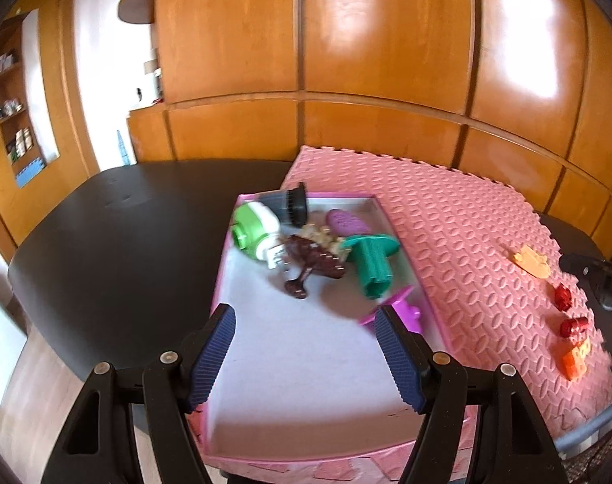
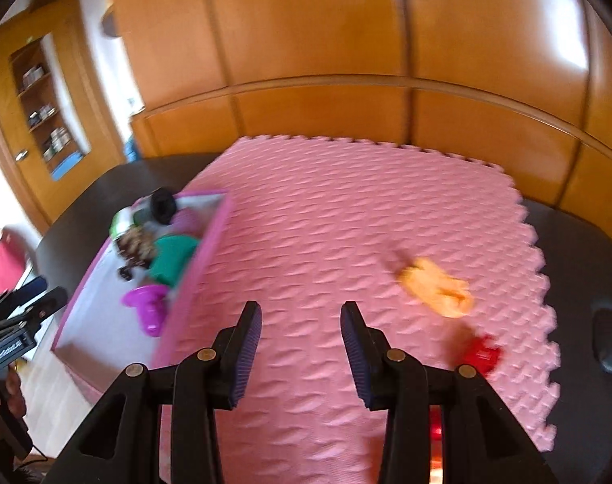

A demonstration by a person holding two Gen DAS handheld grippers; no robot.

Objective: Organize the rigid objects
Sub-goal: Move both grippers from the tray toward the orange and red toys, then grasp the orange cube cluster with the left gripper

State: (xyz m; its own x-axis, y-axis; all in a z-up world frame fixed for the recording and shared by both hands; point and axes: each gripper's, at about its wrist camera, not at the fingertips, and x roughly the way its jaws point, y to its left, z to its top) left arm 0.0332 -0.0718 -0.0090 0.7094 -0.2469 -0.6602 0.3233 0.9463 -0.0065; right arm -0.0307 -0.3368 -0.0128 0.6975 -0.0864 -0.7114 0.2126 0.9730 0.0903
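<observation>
The left tool point(image 1: 304, 324) hangs above the near half of the pink-rimmed tray point(image 1: 404, 242), its blue ribbed pads spread wide with nothing between them and touching nothing. Past its fingertips the tray's pale floor carries a cluster of toys at the far end: a green-and-white bottle-shaped toy point(image 1: 254, 230) lying on its side, a black ribbed cap-like piece point(image 1: 296, 203) against the far wall, a dark brown glossy figure point(image 1: 311, 265), a beige lumpy piece point(image 1: 326, 238), a purple oval piece point(image 1: 347, 222), a teal mould-like toy point(image 1: 372, 265), and a magenta piece point(image 1: 402, 306) just beside the right-hand pad.

The right tool point(image 2: 301, 349) hovers over the pink foam mat point(image 2: 326, 209) that covers the dark bench point(image 2: 580, 242), its pads likewise parted, though less widely, and holding nothing. The view is blurred. On the mat beyond and to its right lies an orange toy point(image 2: 437, 286), and nearer the mat's edge a red toy point(image 2: 483, 353); both lie well apart from the tray. The left-wrist view shows a second red piece point(image 1: 573, 326) and an orange block point(image 1: 575, 361) near that mat edge too.
</observation>
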